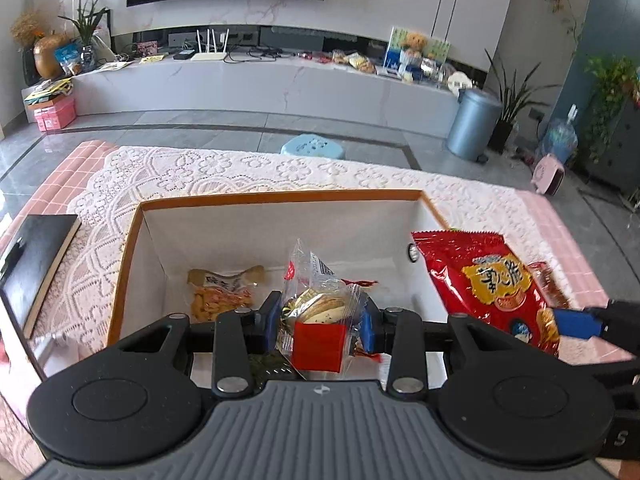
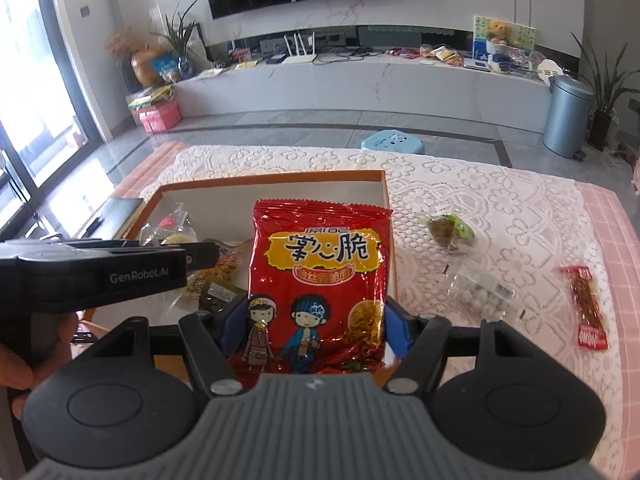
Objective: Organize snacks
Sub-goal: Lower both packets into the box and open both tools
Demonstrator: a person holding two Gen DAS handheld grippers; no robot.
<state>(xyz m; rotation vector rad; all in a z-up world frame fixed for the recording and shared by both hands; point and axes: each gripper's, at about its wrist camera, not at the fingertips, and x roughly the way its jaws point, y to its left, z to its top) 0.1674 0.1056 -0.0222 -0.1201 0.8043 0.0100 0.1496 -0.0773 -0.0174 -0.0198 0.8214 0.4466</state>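
Note:
My left gripper (image 1: pixel 322 324) is shut on a clear cracker packet (image 1: pixel 316 304) with a red label and holds it over the open box (image 1: pixel 280 197), which has an orange rim and white walls. A yellow snack packet (image 1: pixel 220 292) lies on the box floor. My right gripper (image 2: pixel 314 324) is shut on a red noodle-snack bag (image 2: pixel 316 276), upright above the box's right wall (image 2: pixel 390 240). In the left wrist view that red bag (image 1: pixel 488 284) hangs at the box's right edge. The left gripper (image 2: pixel 204 256) reaches in from the left in the right wrist view.
On the lace cloth right of the box lie a green packet (image 2: pixel 452 230), a clear packet of white balls (image 2: pixel 480 292) and a red stick snack (image 2: pixel 588 308). A black notebook (image 1: pixel 32 264) lies left of the box. A blue stool (image 1: pixel 312 146) stands beyond the table.

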